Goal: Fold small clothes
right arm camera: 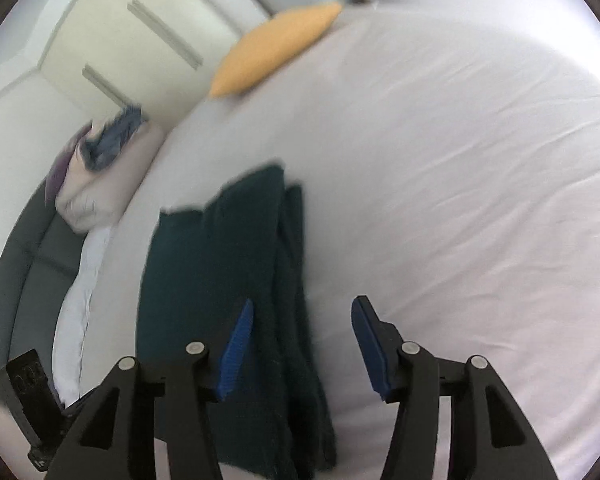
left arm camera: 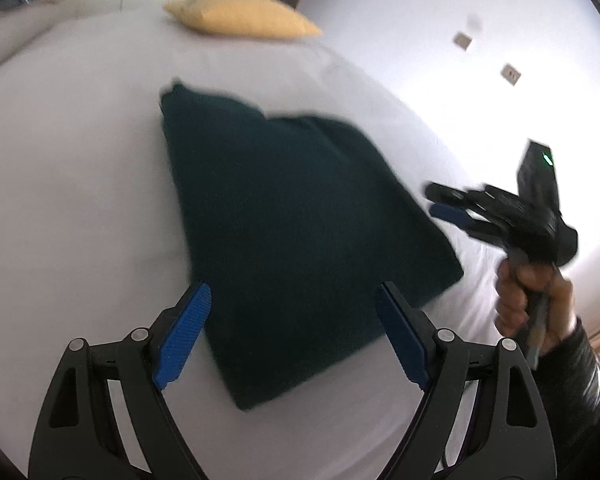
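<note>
A dark teal garment [left arm camera: 292,220] lies folded into a rough rectangle on the white bed sheet [left arm camera: 80,160]. My left gripper [left arm camera: 293,286] hangs open and wide over the garment's near corner, with nothing pinched between its blue pads. At the garment's right edge, a person's hand [left arm camera: 532,292] holds my right gripper [left arm camera: 436,201], fingers slightly apart. In the right wrist view the garment [right arm camera: 220,280] runs under the left finger of the right gripper [right arm camera: 304,302], which is open. Only the garment's layered edge and the sheet [right arm camera: 460,200] show between its pads.
A yellow pillow [left arm camera: 240,14] [right arm camera: 276,48] lies at the far end of the bed. A heap of blue and purple clothes [right arm camera: 108,140] sits on bedding beside the bed, in front of a pale wardrobe [right arm camera: 140,40]. Wall sockets [left arm camera: 510,74] show on the right wall.
</note>
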A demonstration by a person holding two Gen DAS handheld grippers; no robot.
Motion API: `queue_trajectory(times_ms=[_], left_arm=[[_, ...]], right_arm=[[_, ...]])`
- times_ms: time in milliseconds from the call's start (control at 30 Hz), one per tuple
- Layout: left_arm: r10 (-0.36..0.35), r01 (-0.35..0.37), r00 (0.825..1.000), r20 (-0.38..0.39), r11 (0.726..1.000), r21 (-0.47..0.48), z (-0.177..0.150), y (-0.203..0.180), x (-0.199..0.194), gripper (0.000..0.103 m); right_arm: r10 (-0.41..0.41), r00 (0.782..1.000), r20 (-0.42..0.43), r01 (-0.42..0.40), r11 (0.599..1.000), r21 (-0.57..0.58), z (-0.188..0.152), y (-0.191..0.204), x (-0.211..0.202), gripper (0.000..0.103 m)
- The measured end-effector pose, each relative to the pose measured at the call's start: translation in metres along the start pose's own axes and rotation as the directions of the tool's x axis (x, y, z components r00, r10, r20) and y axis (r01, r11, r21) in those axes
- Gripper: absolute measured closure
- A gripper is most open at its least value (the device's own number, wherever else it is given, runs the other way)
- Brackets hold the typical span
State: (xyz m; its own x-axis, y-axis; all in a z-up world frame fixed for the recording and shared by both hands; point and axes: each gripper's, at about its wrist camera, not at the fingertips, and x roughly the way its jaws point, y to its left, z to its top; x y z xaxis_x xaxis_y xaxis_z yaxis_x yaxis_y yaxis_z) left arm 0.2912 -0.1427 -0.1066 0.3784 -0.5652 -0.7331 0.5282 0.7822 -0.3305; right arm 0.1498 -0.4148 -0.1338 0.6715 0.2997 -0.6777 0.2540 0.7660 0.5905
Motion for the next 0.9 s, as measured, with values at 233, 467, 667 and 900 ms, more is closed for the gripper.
queue_trajectory(times_ms=[233,467,667,900], left_arm=[[0.007,-0.007,1.0,-0.004,1.0,-0.004,0.056,0.011,0.035,0.043],[0.095,-0.09,0.993,-0.074,0.994,0.06,0.067,0.012,0.099,0.06],[0.035,-0.034,0.998,-0.055,0.999,0.03,0.06,0.031,0.105,0.059],[0.132,-0.131,0.991,-0.021,0.989,0.073,0.064,0.003,0.069,0.058]], right_arm=[[0.257,0.958,-0.123,-0.271,0.957,-0.106,-0.011,0.043,0.012,0.077],[0.253,0.954,-0.163,-0.252,0.967,0.028,-0.013,-0.007,0.045,0.103],[0.294,0.949,-0.118,-0.292,0.956,0.033,-0.021,-0.019,0.046,0.103],[0.235,0.967,-0.098,-0.237,0.972,-0.002,-0.023,0.013,0.015,0.093]])
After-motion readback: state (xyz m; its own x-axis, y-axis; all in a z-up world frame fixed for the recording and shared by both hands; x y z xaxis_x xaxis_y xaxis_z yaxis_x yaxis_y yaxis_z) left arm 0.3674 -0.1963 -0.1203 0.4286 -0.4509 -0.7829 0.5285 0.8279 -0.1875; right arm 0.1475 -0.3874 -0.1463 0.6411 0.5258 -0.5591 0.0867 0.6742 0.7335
